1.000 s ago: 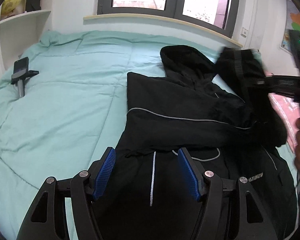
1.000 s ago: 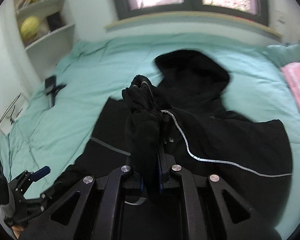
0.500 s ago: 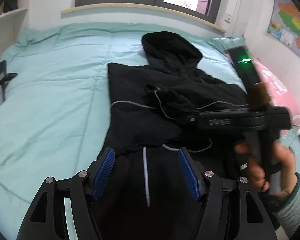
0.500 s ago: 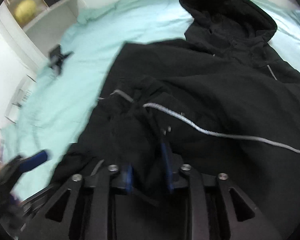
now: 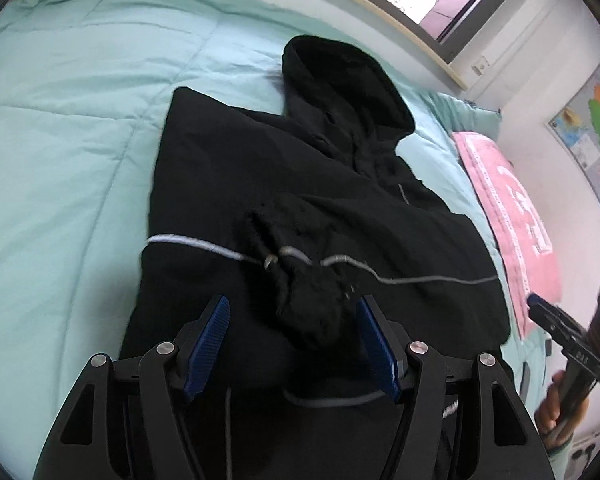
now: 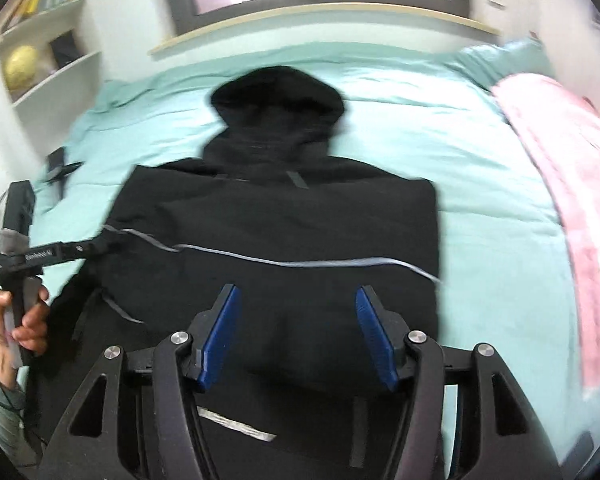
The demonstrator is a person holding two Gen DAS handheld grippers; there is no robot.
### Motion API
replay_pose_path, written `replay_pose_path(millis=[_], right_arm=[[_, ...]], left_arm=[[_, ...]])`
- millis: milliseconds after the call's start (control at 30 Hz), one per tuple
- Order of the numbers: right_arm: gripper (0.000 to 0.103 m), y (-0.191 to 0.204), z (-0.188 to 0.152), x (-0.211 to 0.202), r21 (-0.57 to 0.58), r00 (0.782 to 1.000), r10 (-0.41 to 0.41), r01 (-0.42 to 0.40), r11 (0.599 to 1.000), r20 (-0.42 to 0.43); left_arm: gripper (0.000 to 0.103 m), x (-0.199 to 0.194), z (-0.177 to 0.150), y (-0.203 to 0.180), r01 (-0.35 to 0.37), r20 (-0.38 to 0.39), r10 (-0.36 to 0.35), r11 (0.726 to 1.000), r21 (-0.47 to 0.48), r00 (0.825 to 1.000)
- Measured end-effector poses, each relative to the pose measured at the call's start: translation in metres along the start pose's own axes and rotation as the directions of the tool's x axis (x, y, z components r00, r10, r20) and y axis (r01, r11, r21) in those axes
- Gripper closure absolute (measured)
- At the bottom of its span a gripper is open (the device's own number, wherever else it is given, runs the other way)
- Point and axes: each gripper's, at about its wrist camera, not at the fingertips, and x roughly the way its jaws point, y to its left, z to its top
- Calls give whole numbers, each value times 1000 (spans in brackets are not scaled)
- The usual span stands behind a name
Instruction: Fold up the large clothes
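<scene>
Here, matte black hooded jacket (image 6: 284, 216), crumpled cuff (image 5: 300, 304).

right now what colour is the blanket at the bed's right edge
Pink with white lettering, the blanket lies beside the black jacket; clearest in the left wrist view.

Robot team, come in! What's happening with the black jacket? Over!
Left gripper open, right gripper open. Black hooded jacket flat on bed, sleeve cuff folded across. Nothing blocking.
</scene>
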Motion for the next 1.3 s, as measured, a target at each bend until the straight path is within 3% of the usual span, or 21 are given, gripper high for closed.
replay_pose_path(millis=[67,100,133,233,300,367,433,533,633,767,867,933,1033,1167,1233,1300], right_arm=[[39,-22,-3,4,33,1000,-17,18,999,-22],[39,-31,-5,8,60,999,-22,24,998,-35],[39,-38,-6,11,73,998,-32,36,997,-49],[39,-44,-4,27,80,995,-47,54,995,-82],[39,-38,2,37,67,994,-53,59,996,-91],[39,-28,14,46,53,995,-43,48,997,-90],[39,-14,21,55,35,996,-26,29,999,-84],[39,3,25,82,1,995,-32,32,999,-94],[38,9,13,125,-34,979,-90,85,996,-182],[37,15,1,141,-89,974,-138,123,988,-181],[37,14,13,130,-87,970,-111,94,992,-217],[37,9,28,114,-47,983,-57,50,998,-177],[37,7,56,98,7,997,7,-7,1000,-75],[37,17,84,125,20,997,-60,62,998,-57],[37,21,87,148,23,991,-90,92,995,-95],[37,21,85,180,-4,970,-164,166,986,-180]], left_arm=[[36,18,4,-9,-8,-22,8,1000,27,1000],[53,26,5,-12,-8,-33,9,999,32,999],[77,33,6,-17,-18,-43,20,999,44,999],[81,25,15,-35,-64,27,61,990,124,998],[81,-4,27,-38,-54,131,34,987,150,991],[81,-34,37,-25,-7,203,-17,994,113,979],[81,-47,42,-7,8,223,-29,996,93,974],[80,-33,34,24,-4,133,-9,995,95,991],[77,20,15,55,-51,-65,54,998,45,996],[77,27,10,58,-41,-69,44,998,43,997],[66,0,13,40,-110,17,108,984,137,994],[42,-25,15,30,-180,106,163,967,182,981],[40,-56,25,15,-183,226,139,965,187,964],[40,-31,44,-16,-88,148,57,973,213,987],[40,3,46,-24,-80,67,67,971,223,996],[40,44,48,-20,-117,-21,123,973,199,992]])
